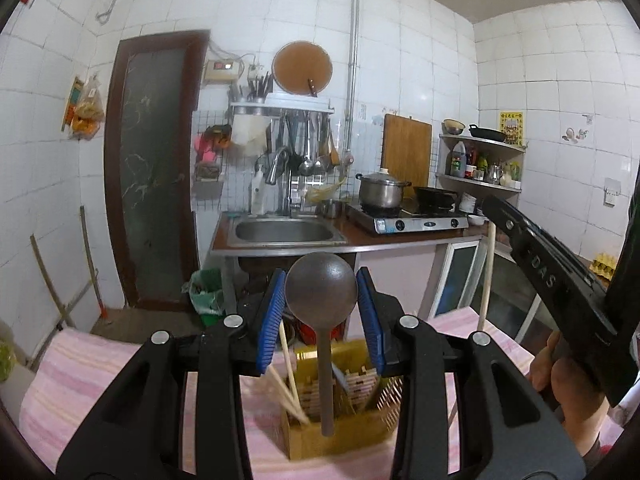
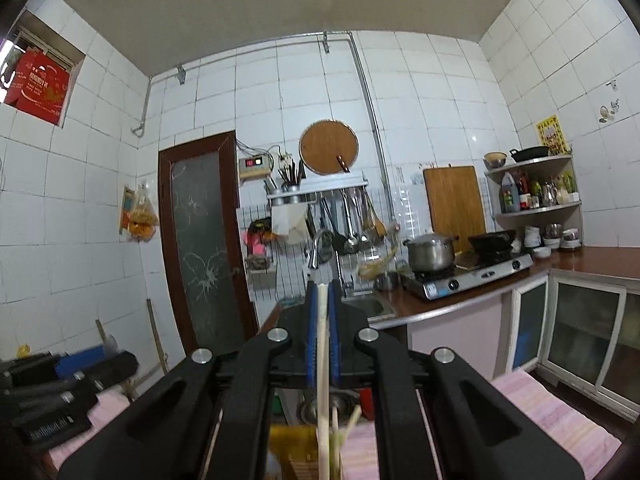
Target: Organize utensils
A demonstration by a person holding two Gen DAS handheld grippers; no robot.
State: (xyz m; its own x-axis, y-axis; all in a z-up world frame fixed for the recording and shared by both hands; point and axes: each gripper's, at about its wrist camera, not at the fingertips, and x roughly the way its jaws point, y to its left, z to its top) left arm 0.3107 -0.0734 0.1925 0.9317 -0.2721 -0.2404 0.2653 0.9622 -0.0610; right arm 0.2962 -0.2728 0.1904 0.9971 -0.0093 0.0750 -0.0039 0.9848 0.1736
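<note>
While ribbed blue pads (image 1: 269,316) clamp the round spoon (image 1: 321,290), a pale chopstick (image 2: 322,344) hangs pinched.

Each fisheye camera sits close behind its own tool, looking roughly level across a pink-clothed counter (image 1: 80,368) toward the tiled kitchen wall. Both views share the sink (image 1: 284,231), stove (image 1: 416,222) and door (image 2: 200,240) in mid-frame, well away; the left view catches the right tool (image 1: 490,205) at its right edge.

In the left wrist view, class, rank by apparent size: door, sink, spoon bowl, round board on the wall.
1. Door, clearly largest.
2. Sink.
3. Spoon bowl and round board look about alike; the spoon bowl sits between the left gripper's fingers, close to the camera, so I won't rank them.
</note>
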